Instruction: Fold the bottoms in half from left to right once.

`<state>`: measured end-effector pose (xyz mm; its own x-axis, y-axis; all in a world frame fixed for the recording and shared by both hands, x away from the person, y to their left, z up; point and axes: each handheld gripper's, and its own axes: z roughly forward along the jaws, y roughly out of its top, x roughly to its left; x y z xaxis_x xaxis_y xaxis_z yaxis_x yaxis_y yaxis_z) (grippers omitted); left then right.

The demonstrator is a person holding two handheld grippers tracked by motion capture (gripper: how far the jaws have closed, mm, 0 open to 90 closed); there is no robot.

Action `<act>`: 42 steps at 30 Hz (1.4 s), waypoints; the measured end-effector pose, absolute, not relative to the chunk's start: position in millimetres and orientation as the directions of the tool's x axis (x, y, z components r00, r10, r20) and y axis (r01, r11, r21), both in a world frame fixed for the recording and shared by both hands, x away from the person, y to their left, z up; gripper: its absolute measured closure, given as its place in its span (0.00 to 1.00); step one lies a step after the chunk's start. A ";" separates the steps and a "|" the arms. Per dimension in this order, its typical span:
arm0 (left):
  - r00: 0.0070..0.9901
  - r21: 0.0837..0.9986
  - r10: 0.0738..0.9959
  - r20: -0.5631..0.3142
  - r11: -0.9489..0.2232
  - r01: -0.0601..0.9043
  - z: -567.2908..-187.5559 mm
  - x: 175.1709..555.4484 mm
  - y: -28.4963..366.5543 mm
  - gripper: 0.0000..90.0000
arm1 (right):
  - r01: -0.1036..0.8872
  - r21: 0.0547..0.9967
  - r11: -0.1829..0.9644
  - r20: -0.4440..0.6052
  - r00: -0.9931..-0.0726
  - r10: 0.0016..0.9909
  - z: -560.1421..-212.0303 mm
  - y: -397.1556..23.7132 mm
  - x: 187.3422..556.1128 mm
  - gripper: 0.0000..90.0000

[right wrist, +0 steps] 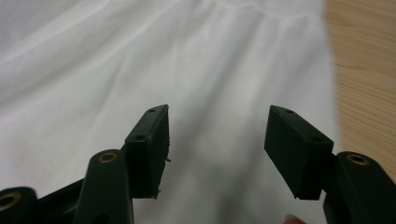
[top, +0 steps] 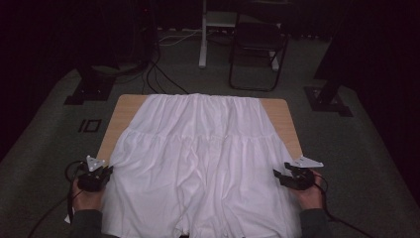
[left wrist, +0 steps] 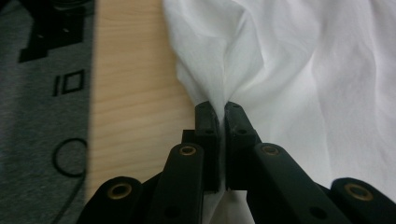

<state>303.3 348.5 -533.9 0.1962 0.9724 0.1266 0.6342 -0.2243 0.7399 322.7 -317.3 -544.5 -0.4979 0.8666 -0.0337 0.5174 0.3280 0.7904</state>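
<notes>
- garment (top: 198,158) spread flat on table (top: 128,106), covers most of it, near end hangs over the near edge
- bare table strips left and right of garment
- left gripper (top: 108,172) at garment's left edge, right gripper (top: 277,174) at right edge
- chair (top: 257,42) behind table, on floor

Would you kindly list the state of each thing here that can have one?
White garment: spread flat across the table, wrinkled, left edge pinched up.
Left gripper: shut on the garment's edge.
Right gripper: open, fingers apart above the cloth.
Folding chair: unfolded, standing behind the table.
</notes>
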 end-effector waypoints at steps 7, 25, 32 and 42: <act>0.084 0.752 0.985 0.151 -0.170 0.637 -523.4 314.8 385.5 0.96 | 0.549 0.771 0.321 -0.056 -0.444 0.894 -548.1 -348.0 295.1 0.38; -0.344 0.768 0.874 0.344 -0.050 0.639 -480.5 351.8 428.4 0.97 | 0.576 0.745 0.337 -0.038 -0.467 0.883 -564.5 -345.2 292.2 0.36; -0.190 0.803 0.933 0.305 -0.145 0.578 -467.1 337.5 385.4 0.96 | 0.586 0.731 0.348 -0.040 -0.473 0.880 -570.2 -342.5 293.8 0.36; 0.184 0.851 0.966 0.184 -0.250 0.462 -436.8 320.2 301.6 0.96 | 0.585 0.750 0.309 0.004 -0.471 0.882 -574.6 -346.1 294.1 0.34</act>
<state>320.2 301.6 -436.8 0.1841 0.9655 0.1840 0.4617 -0.2502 0.8510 294.1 -346.1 -574.6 -0.4710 0.8821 0.0039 0.5852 0.3092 0.7496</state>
